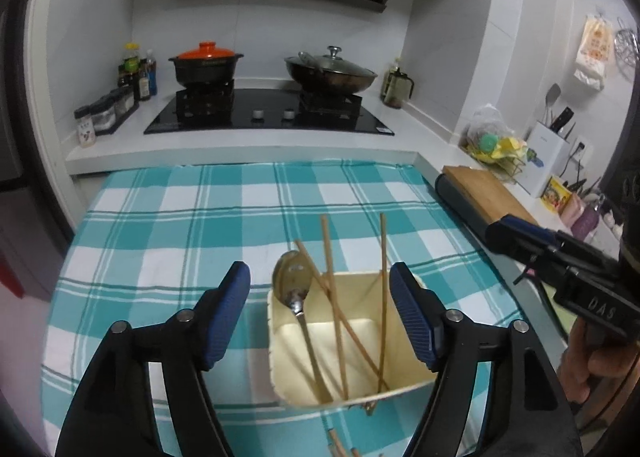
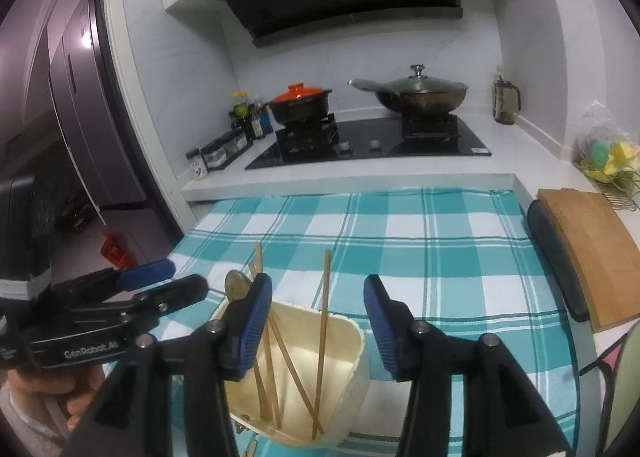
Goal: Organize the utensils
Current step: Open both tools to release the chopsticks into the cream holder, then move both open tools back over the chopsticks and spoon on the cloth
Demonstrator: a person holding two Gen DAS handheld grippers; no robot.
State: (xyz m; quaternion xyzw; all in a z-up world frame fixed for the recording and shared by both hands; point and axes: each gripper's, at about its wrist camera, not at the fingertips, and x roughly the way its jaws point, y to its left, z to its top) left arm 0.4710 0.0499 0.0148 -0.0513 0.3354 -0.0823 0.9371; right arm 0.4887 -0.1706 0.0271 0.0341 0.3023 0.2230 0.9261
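While both claws gape empty, the cream utensil holder (image 1: 352,341) sits between the left claw's (image 1: 320,311) fingers.

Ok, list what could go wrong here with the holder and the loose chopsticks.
1. The cream holder looks light, and its chopsticks and spoon lean tall; a bump from the open left tongs might tip it.
2. Loose chopsticks lie right against the holder's near side, mostly out of view, so picking them up could knock it.
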